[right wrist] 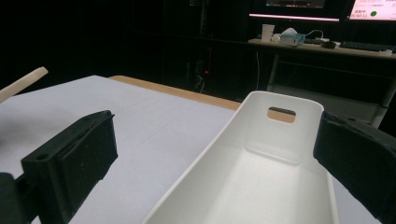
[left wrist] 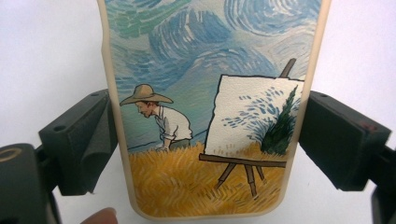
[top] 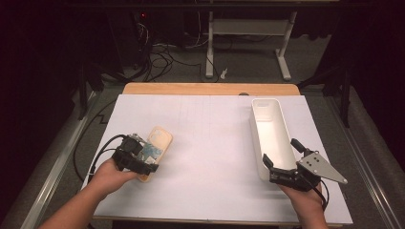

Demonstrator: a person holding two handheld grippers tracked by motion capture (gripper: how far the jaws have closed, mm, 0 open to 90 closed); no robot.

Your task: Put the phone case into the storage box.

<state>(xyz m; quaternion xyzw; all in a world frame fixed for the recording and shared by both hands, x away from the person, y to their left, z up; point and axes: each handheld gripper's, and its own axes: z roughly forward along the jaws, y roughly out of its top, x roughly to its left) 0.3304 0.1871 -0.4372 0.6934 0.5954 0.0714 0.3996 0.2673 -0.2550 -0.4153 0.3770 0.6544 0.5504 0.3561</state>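
On the left side of the white-covered tabletop (top: 210,143), the left gripper (top: 143,164) sits over the near end of a flat, cream-edged phone case printed with a painted scene of a man in a straw hat beside an easel (top: 155,150). In the left gripper view the case (left wrist: 210,107) lies between the two black jaws: the left jaw's pad touches its cream edge, while the right jaw stands just beside the other edge, and I cannot tell whether it presses there, so a firm grip is uncertain. The person's left hand (top: 107,177) holds that gripper from below in the high view. On the right side of the tabletop lies a long, narrow white plastic bin with a handle slot in its far end wall (top: 271,133), its length running away from the person. The right gripper (top: 274,171) is at the bin's near end with its jaws spread wide; in the right gripper view the bin (right wrist: 261,177) lies between them, neither jaw clearly touching it.
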